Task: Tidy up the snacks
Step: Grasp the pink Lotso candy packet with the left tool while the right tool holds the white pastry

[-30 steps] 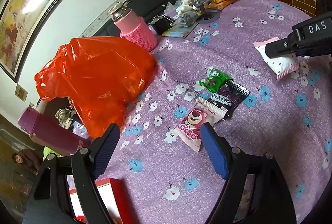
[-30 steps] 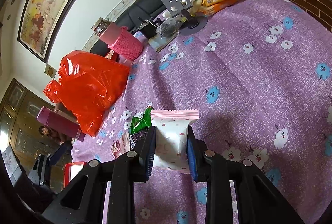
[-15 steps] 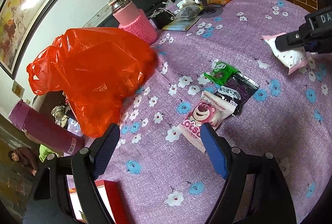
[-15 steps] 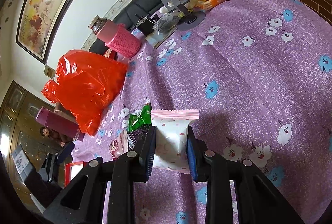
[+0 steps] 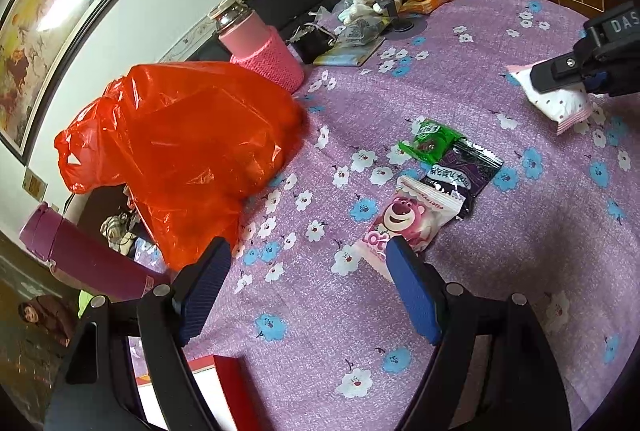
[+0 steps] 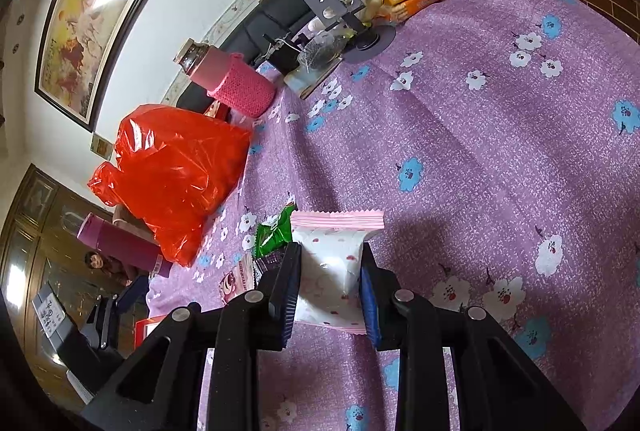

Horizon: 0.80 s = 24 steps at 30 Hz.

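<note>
**White packet gripped above the purple counter**

The right claw (image 6: pixel 330 285) clenches a white, pink-edged snack packet (image 6: pixel 332 263), right of the crinkled red plastic bag (image 5: pixel 176 151). The left claw (image 5: pixel 308 291) gapes empty near a pink bear-printed snack packet (image 5: pixel 404 219) beside that bag.

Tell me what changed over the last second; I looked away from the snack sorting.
Almost nothing. The right gripper stays shut on the white-and-pink packet; the left gripper stays open and empty, its view drifting only slightly. The three packets on the tablecloth haven't moved.
</note>
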Each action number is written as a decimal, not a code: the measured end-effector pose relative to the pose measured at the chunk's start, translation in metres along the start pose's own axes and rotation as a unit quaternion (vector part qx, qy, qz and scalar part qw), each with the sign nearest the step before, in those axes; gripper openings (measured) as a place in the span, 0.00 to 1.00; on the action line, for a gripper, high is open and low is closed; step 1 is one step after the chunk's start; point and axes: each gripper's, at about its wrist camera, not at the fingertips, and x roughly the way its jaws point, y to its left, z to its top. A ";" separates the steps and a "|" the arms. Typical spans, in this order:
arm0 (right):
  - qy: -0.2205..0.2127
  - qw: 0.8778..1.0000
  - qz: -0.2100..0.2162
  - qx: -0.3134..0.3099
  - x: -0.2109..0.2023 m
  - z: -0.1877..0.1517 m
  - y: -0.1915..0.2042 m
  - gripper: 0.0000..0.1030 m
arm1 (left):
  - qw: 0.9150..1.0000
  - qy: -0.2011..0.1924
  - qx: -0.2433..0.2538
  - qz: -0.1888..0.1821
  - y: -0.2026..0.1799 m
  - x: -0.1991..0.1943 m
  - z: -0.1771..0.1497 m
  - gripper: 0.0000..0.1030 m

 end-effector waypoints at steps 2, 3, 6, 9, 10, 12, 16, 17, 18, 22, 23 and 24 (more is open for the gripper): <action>0.002 1.000 0.002 0.002 0.001 -0.001 -0.001 0.27 | 1.000 -0.008 0.013 0.000 -0.002 -0.004 -0.001 0.78; 0.003 1.000 0.004 0.004 0.001 -0.001 -0.002 0.27 | 1.000 -0.011 0.019 -0.002 -0.003 -0.005 -0.001 0.78; 0.003 1.000 0.010 0.012 0.000 -0.001 -0.004 0.27 | 0.999 -0.021 0.040 -0.006 -0.006 -0.010 -0.001 0.78; -0.002 1.000 0.012 0.018 -0.003 0.001 -0.007 0.27 | 0.998 -0.028 0.051 -0.015 -0.007 -0.012 0.000 0.78; -0.004 1.000 0.015 0.022 -0.004 0.002 -0.008 0.27 | 0.998 -0.031 0.053 -0.018 -0.007 -0.013 0.000 0.78; -0.006 0.999 0.019 0.029 -0.005 0.003 -0.010 0.27 | 0.997 -0.033 0.058 -0.024 -0.008 -0.011 0.001 0.78; -0.001 0.999 0.028 0.038 -0.003 0.003 -0.013 0.28 | 0.996 -0.032 0.076 -0.032 -0.015 -0.005 0.001 0.78; 0.001 0.999 0.031 0.039 -0.002 0.003 -0.012 0.28 | 0.995 -0.034 0.083 -0.038 -0.017 -0.002 0.002 0.78; 0.003 0.999 0.033 0.040 -0.002 0.003 -0.012 0.28 | 0.995 -0.033 0.088 -0.043 -0.019 0.000 0.002 0.78; 0.006 0.998 0.036 0.042 0.000 0.002 -0.011 0.28 | 0.989 -0.016 0.120 -0.082 -0.028 0.014 0.003 0.78; 0.007 0.998 0.038 0.045 0.000 0.002 -0.012 0.28 | 0.988 -0.011 0.130 -0.087 -0.031 0.018 0.002 0.78; 0.009 0.998 0.042 0.050 0.001 0.002 -0.013 0.28 | 0.986 -0.005 0.136 -0.094 -0.032 0.024 0.003 0.78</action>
